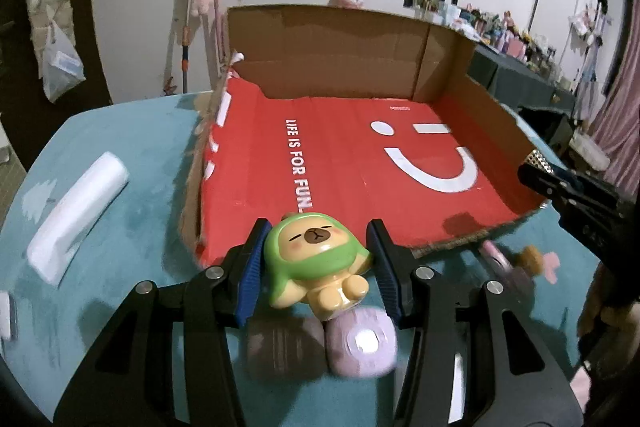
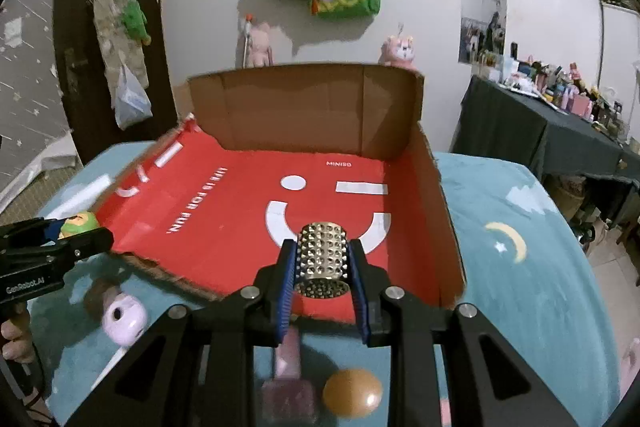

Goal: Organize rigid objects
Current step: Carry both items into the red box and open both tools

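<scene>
My left gripper (image 1: 318, 259) is shut on a capybara figurine in a green hood (image 1: 316, 259), held above the near edge of an open cardboard box with a red floor (image 1: 360, 163). My right gripper (image 2: 324, 263) is shut on a studded metal cylinder (image 2: 323, 259), also over the box's near edge (image 2: 224, 211). From the right wrist view the left gripper (image 2: 72, 231) with the figurine (image 2: 80, 223) shows at the far left. The right gripper's tip with the cylinder (image 1: 538, 159) shows at the right in the left wrist view.
On the teal blanket (image 2: 500, 267) below lie a pink round gadget (image 2: 124, 319), purple blocks (image 1: 320, 347), a brown egg-like ball (image 2: 352, 391) and a pink item (image 2: 290, 351). A white plastic piece (image 1: 76, 211) lies left of the box. A cluttered dark table (image 2: 540, 115) stands at the right.
</scene>
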